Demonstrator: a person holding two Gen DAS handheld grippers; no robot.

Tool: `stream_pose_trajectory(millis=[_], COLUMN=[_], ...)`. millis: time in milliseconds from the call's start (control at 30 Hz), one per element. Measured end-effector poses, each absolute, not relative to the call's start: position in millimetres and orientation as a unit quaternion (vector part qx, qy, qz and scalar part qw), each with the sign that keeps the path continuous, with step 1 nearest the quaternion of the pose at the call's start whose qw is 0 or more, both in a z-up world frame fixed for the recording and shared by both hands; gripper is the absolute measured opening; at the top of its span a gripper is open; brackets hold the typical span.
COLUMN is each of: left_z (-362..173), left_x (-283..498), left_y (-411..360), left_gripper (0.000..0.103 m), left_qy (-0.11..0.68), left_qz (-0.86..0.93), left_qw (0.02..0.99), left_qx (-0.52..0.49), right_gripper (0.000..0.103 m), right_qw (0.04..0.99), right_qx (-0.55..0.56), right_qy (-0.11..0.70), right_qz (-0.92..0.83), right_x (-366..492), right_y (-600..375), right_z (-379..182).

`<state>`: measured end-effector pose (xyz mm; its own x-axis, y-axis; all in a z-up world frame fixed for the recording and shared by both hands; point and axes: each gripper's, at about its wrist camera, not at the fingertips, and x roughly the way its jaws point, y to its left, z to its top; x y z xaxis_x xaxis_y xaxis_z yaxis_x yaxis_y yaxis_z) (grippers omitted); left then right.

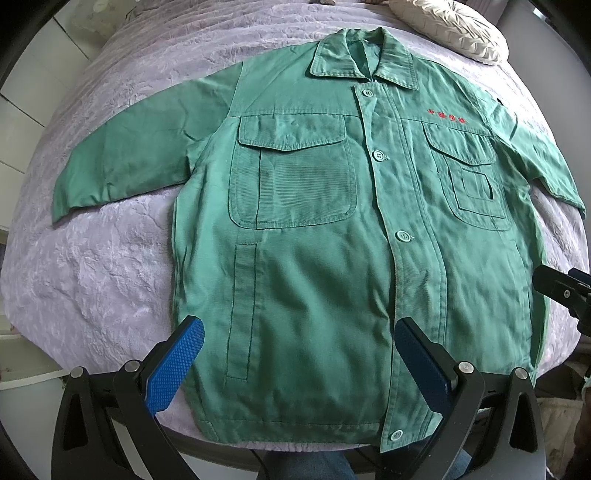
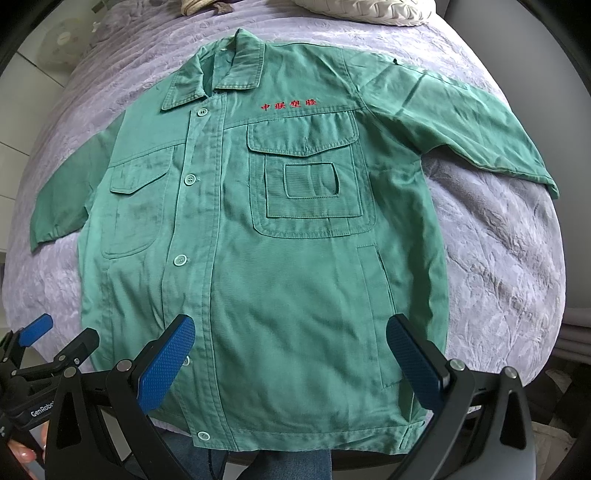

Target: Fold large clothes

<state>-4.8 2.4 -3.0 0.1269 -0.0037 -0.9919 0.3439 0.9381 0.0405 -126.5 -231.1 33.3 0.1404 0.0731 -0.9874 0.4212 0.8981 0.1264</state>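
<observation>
Green work jacket (image 1: pixel 314 258), one only, lies flat and front-up on the lilac bedspread (image 1: pixel 103 266), long axis running from the hem at the near edge to the collar (image 1: pixel 364 59) at the far end, both sleeves spread outward. Five buttons counted down the placket (red embroidered lettering (image 2: pixel 289 105) sits above one chest pocket). One pale cushion (image 1: pixel 454 29) lies beyond the collar, clear of the garment. Left claw (image 1: pixel 299 365) and right claw (image 2: pixel 291 362) both gape wide over the hem, gripping nothing.
</observation>
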Motion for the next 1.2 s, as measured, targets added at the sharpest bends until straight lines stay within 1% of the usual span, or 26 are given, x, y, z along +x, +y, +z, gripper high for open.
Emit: stream_pose_trajectory(millis=[600,800,1000,1200], left_z=[-0.2,-6.1,-11.1,-19.0], left_x=[-5.1,-2.0,15.3,59.4], left_y=[4.1,19.8,53.2,118.9], left_gripper=[0.103,0.103,0.103,0.103], left_qy=[0.651,0.654,0.655,0.642], left_qz=[-0.122,-0.122,-0.107,-0.099], left_qw=[0.738,0.737,0.743,0.760], left_qx=[0.129,0.121,0.083,-0.011], right_gripper=[0.103,0.103,0.103,0.103], right_qw=[0.732,0.729,0.740,0.752], right_qx=[0.190,0.183,0.180,0.214], right_qy=[0.644,0.649,0.641,0.623], right_qz=[-0.120,-0.117,-0.096,-0.028], right_x=[-123.8,-115.3,-99.3,-74.2], right_y=[-225.0,-216.1,-192.1,-153.5], right_z=[36.1,31.0,30.3,29.1])
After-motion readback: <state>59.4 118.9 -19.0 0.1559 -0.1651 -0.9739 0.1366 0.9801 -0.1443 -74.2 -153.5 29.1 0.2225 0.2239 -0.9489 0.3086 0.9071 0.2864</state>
